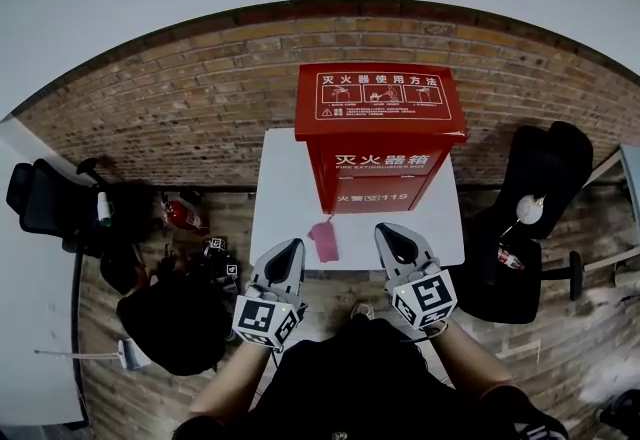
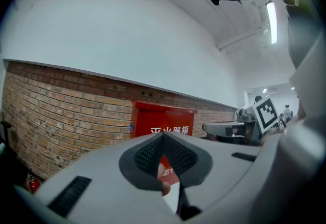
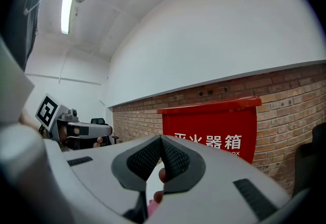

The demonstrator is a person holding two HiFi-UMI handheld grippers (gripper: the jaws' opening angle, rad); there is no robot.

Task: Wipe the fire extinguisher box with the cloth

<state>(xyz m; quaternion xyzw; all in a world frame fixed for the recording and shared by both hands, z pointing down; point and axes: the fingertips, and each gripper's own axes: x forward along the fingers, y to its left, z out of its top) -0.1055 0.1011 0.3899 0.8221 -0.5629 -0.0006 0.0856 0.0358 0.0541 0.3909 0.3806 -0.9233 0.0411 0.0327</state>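
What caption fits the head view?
Left tongs and right tongs, both shut, face a pink cloth and red fire extinguisher box on a white table.

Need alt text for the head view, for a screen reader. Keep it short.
A red fire extinguisher box with white lettering stands on a small white table against a brick wall. A small pink cloth lies on the table in front of it, between the left gripper and the right gripper, both shut and empty.
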